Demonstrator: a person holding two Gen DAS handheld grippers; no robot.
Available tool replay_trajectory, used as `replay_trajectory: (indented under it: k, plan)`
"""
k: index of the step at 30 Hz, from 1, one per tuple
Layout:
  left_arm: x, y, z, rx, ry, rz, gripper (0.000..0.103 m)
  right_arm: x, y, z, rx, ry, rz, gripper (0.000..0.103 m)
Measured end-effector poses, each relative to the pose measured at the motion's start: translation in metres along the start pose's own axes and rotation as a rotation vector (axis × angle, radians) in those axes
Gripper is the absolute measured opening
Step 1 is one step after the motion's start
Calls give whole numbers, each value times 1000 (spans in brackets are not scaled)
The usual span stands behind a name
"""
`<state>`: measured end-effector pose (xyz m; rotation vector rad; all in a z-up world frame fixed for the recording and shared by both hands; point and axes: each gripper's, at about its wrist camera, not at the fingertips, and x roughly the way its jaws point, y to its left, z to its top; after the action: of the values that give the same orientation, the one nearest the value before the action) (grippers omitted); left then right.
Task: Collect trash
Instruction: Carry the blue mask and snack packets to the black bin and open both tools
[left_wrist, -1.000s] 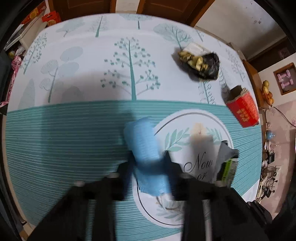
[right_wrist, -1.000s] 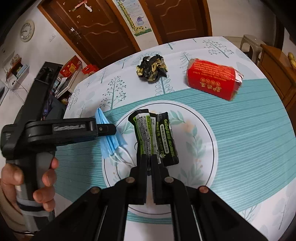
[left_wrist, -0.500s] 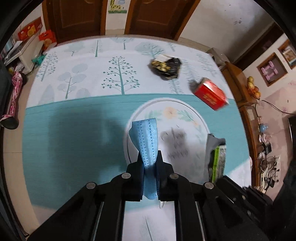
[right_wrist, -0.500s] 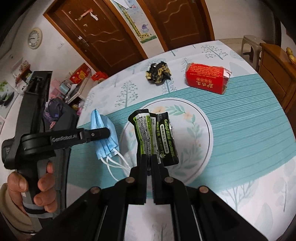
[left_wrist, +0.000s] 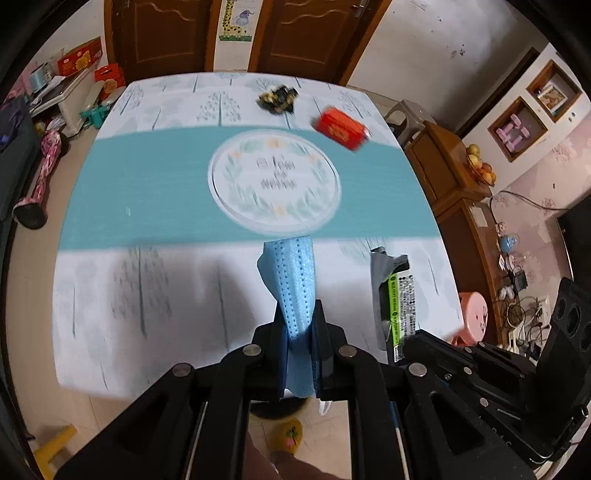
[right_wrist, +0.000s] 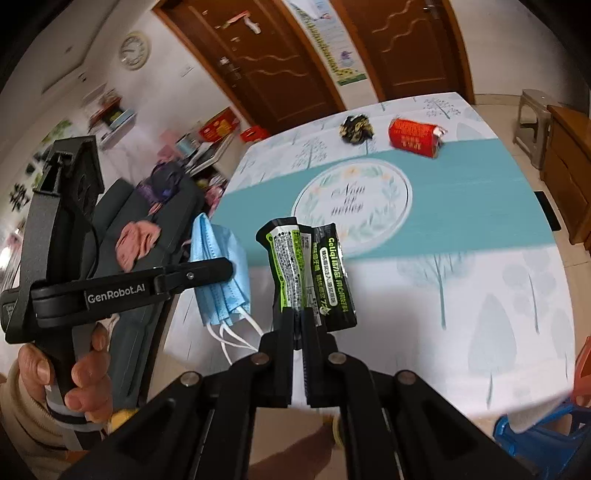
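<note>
Left wrist view: my left gripper (left_wrist: 297, 332) is clamped tight on the blue face mask (left_wrist: 291, 280), which sticks up out of the jaws, off the table (left_wrist: 147, 177). At right edge I see my right gripper (left_wrist: 397, 354) with the green-black wrapper (left_wrist: 400, 306). The crumpled dark wrapper (left_wrist: 277, 99) and red carton (left_wrist: 341, 127) lie near the far edge, close to each other but apart. Motion blur smears the cloth print. Below the jaws only floor and a yellow blob, can't tell what it is.

Right wrist view: my right gripper (right_wrist: 298, 321) is pinched shut on the bottom edge of the green-black wrapper (right_wrist: 306, 273), held upright above the table's (right_wrist: 480, 206) near edge. The left gripper (right_wrist: 207, 275) is side-on at left, gripped by a hand (right_wrist: 74, 376), the face mask (right_wrist: 219, 277) hanging from it with ear loops dangling. Crumpled dark wrapper (right_wrist: 356, 129) and red carton (right_wrist: 415, 139) are untouched on the far side.

Step, my read: both pieces lifted, in carry toward a bin. No bin in either view, so next calls for finding it and opening over it, then going for the two far items.
</note>
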<state>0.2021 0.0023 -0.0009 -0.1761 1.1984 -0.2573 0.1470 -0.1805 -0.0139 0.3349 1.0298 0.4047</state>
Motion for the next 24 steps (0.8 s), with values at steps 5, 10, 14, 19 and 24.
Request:
replay_trajectory:
  k: [5,10,14,19,24]
  plan:
    - [-5,-23,-61,10,35,28,8,-23,-4,-46,-29,57,31,3]
    - [8,-35,-105,35,96,65,8,-32,-17,-89,-4,116,52,3]
    - [23,-38,-133,35,149,79,8,-31,-26,-115,29,152,53,3]
    - [42,-34,-156,42,199,91,8,-16,-37,-141,82,196,55,3]
    - [65,-26,-177,44,245,90,8,7,-47,-165,133,242,39,3]
